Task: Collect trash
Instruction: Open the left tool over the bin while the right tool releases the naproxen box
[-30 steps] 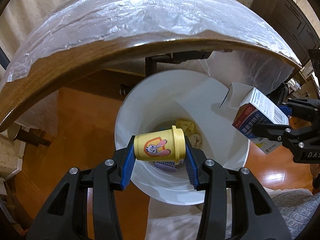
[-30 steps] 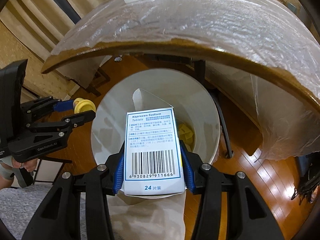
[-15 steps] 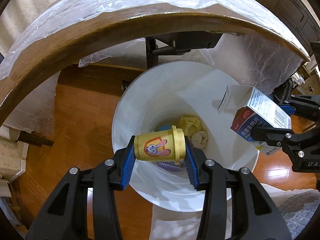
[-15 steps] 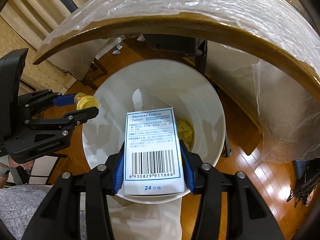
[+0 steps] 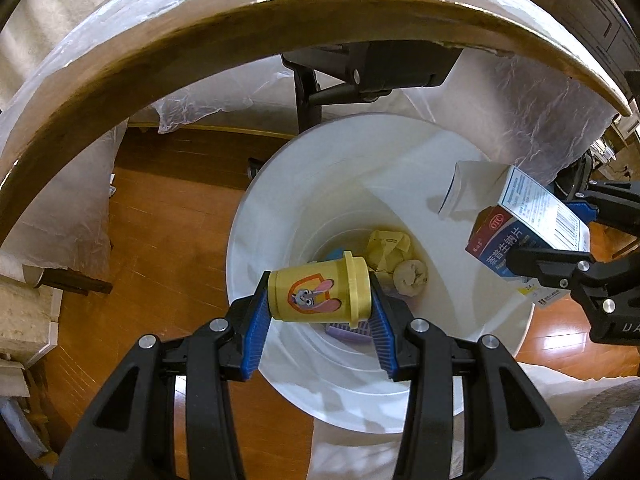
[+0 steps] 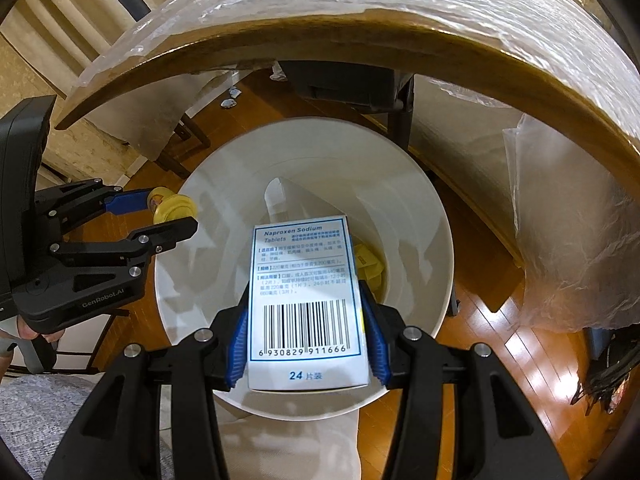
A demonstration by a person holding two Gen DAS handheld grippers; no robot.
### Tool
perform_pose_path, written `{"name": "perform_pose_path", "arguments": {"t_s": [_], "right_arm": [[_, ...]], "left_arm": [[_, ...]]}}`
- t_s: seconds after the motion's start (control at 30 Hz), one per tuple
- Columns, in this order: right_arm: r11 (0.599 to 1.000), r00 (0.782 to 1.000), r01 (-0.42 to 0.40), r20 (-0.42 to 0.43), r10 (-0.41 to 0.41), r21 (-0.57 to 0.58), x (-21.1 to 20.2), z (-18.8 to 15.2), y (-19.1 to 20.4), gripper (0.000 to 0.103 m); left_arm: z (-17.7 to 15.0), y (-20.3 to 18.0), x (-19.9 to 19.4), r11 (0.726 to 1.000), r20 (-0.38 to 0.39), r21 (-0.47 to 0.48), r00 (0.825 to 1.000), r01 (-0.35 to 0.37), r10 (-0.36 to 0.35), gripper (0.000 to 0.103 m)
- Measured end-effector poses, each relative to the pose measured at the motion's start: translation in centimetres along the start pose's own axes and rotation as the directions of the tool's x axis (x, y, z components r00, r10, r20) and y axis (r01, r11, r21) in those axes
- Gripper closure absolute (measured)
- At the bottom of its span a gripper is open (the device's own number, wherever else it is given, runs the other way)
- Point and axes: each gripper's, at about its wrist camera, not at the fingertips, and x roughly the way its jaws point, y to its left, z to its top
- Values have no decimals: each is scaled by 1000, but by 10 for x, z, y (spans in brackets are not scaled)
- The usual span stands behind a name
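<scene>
My left gripper (image 5: 318, 300) is shut on a small yellow tub (image 5: 318, 291) with a rabbit picture, held sideways over the near rim of a white trash bin (image 5: 280, 216). My right gripper (image 6: 306, 312) is shut on a white and blue medicine box (image 6: 306, 300), held over the same bin (image 6: 416, 200). The box (image 5: 516, 232) and right gripper (image 5: 560, 256) also show at the right in the left wrist view. The left gripper (image 6: 168, 220) with the tub (image 6: 174, 208) shows at the left in the right wrist view. Yellow crumpled paper (image 5: 388, 248) and other scraps lie at the bin's bottom.
A wooden table edge (image 5: 200, 36) covered in plastic sheet arches above the bin. A black chair base (image 5: 360, 68) stands behind the bin under the table. The bin stands on a wooden floor (image 5: 160, 208). A grey rug (image 6: 48, 412) lies at the near side.
Both grippers have moved lower and forward over the bin, so the table edge has risen in view and the bin looks larger. Both grips are unchanged.
</scene>
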Motion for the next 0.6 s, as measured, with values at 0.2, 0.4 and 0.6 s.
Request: {"name": "perform_pose_path", "arguments": {"t_s": [0.2, 0.4, 0.6], "right_arm": [[1000, 1000, 8, -1, -8, 9, 6, 2, 1, 56], [1000, 1000, 11, -6, -11, 20, 7, 3, -2, 56], [1000, 1000, 18, -11, -18, 19, 9, 4, -2, 56]], "left_arm": [[2, -2, 5, 1000, -2, 13, 1000, -6, 6, 57], [3, -2, 6, 1000, -2, 26, 1000, -10, 10, 57], [5, -1, 8, 999, -1, 38, 1000, -11, 11, 57]]}}
